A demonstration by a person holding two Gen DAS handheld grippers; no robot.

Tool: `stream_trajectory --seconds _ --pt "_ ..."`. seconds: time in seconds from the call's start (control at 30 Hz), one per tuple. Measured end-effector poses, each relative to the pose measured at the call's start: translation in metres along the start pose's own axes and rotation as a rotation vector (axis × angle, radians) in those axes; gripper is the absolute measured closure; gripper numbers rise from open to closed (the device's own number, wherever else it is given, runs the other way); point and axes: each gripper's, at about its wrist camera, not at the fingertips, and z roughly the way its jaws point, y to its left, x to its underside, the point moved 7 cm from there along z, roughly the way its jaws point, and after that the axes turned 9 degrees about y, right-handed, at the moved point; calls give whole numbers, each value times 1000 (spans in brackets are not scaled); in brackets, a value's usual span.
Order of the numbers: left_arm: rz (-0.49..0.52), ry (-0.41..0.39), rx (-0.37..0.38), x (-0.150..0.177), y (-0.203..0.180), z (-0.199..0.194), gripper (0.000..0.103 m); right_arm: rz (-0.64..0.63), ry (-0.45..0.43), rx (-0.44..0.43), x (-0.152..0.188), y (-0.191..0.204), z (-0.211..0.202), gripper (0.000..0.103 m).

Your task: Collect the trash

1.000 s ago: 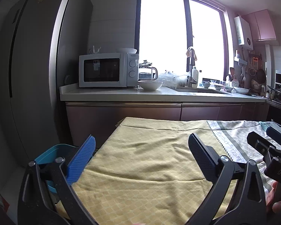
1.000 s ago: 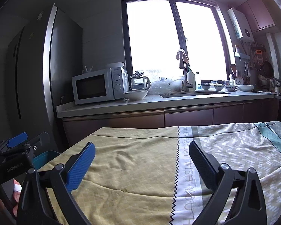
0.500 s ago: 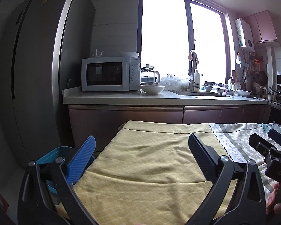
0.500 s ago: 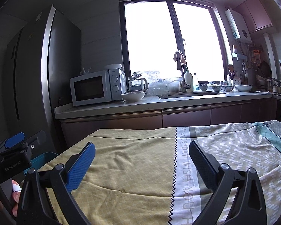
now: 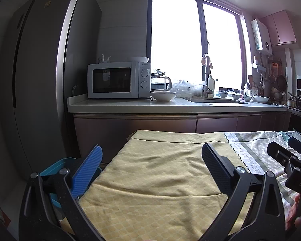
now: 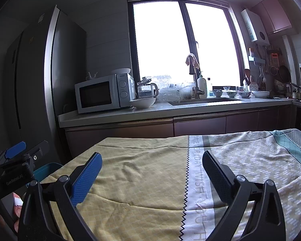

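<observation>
Trash is nowhere in our view: both tongs, left (image 5: 150, 170) and right (image 6: 151, 172), gape wide, empty, over bare cloth (image 5: 160, 180); bin (image 5: 56, 166) beside left.

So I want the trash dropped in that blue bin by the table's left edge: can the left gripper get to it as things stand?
Probably yes. The left gripper is open and empty, and the blue bin sits just beside its left finger, off the tablecloth edge, with nothing visible between them.

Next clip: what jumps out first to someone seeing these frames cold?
The blown-out window behind the counter grabs the eye first, with the white microwave left of it beside the tall fridge. In front, a yellow-and-grey tablecloth fills the table with no trash visible, both the left gripper and right gripper open over it.
</observation>
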Motion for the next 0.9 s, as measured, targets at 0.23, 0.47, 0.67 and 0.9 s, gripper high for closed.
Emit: stream_trajectory --seconds 0.23,0.47,0.67,0.9 --pt "0 0 -2 0 0 0 5 0 1 2 0 -1 0 6" --pt "-1 0 -1 0 0 0 5 0 -1 1 0 -1 0 6" --pt "4 -1 -1 0 0 0 5 1 -2 0 -1 -3 0 6" --pt "3 2 2 -1 -1 0 5 2 -1 -4 -2 -4 1 6"
